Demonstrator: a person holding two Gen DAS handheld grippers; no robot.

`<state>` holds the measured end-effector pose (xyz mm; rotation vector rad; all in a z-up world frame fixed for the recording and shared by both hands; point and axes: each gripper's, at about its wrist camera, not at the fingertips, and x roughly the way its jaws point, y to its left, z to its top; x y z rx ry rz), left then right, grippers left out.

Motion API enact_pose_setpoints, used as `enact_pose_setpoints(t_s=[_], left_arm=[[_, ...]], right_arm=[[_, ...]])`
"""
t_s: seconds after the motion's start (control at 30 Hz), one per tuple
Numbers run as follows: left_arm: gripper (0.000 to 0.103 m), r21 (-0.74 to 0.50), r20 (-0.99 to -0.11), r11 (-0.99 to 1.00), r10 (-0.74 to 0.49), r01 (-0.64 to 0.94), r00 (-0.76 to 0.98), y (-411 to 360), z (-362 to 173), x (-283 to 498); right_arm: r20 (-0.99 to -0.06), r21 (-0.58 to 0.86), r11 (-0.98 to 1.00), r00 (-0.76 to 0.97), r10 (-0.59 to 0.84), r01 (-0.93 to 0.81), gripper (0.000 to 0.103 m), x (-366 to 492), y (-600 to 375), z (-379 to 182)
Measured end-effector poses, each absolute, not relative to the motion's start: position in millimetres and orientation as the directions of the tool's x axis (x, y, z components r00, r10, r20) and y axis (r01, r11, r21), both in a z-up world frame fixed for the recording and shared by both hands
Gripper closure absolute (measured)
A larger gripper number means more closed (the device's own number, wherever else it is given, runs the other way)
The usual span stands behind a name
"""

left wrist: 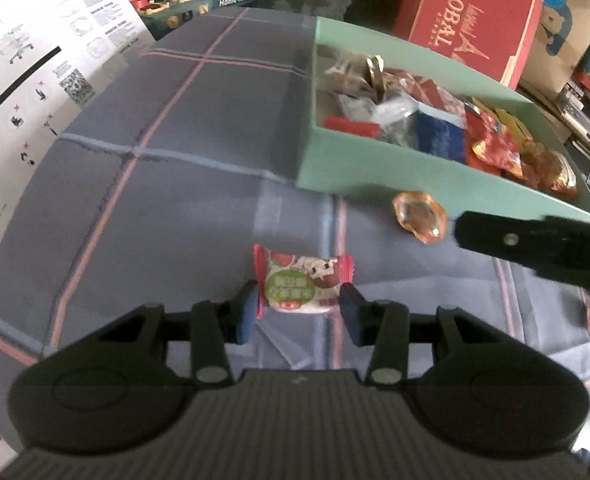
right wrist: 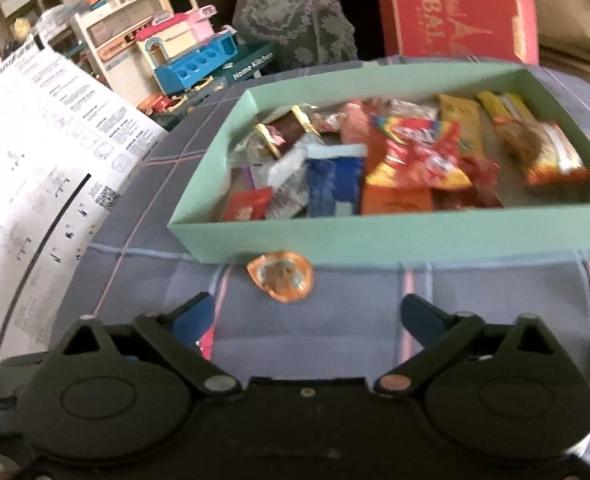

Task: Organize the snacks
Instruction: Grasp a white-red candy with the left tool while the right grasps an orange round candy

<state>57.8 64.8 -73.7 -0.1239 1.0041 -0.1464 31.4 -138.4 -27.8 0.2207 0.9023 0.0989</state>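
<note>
Snacks lay heaped in the mint-green box [right wrist: 375,236], which sat on the plaid-covered counter [left wrist: 199,128] at 12 o'clock in the right wrist view. An orange-wrapped candy [right wrist: 281,276] rested just beside the box's near wall. Left gripper [left wrist: 299,306] was clenched on a pink-edged strawberry candy [left wrist: 301,282], pads pressing its two ends. Right gripper [right wrist: 307,320] stood released, jaws wide, the orange candy just ahead at 12 o'clock, untouched.

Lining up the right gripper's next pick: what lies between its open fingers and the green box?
Only the orange-wrapped candy on bare plaid cloth, just before the green box front wall, ahead of the right gripper; right wrist view.
</note>
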Motion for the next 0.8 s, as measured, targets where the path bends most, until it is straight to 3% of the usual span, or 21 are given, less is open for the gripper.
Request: enact_pose_setpoints(t_s=[0.1, 0.23, 0.33, 0.5, 0.73, 0.8], left_arm=[[0.059, -0.172, -0.826, 0.982, -0.185, 0.074, 0.532, 68, -73, 62], [0.059, -0.166, -0.824, 0.982, -0.188, 0.089, 0.534, 68, -74, 64], [0.059, -0.168, -0.823, 0.981, -0.191, 0.091, 0.535, 67, -74, 65], [0.059, -0.158, -0.822, 0.984, -0.180, 0.088, 0.540, 64, -74, 68], [0.062, -0.161, -0.821, 0.983, -0.185, 0.092, 0.540, 60, -73, 64], [0.062, -0.166, -0.821, 0.981, -0.192, 0.097, 0.537, 60, -71, 62]], right_arm=[[-0.779, 0.220, 0.975, 0.601, 0.180, -0.007, 0.018, 47, -129, -36], [-0.788, 0.202, 0.979, 0.590, 0.176, -0.022, 0.023, 57, -117, -47], [-0.795, 0.192, 0.981, 0.579, 0.179, -0.039, 0.037, 62, -112, -55], [-0.801, 0.177, 0.983, 0.572, 0.176, -0.054, 0.085, 64, -110, -62], [-0.790, 0.232, 0.972, 0.578, 0.206, -0.029, 0.089, 54, -131, -59], [-0.788, 0.248, 0.969, 0.578, 0.214, -0.020, 0.096, 50, -136, -56]])
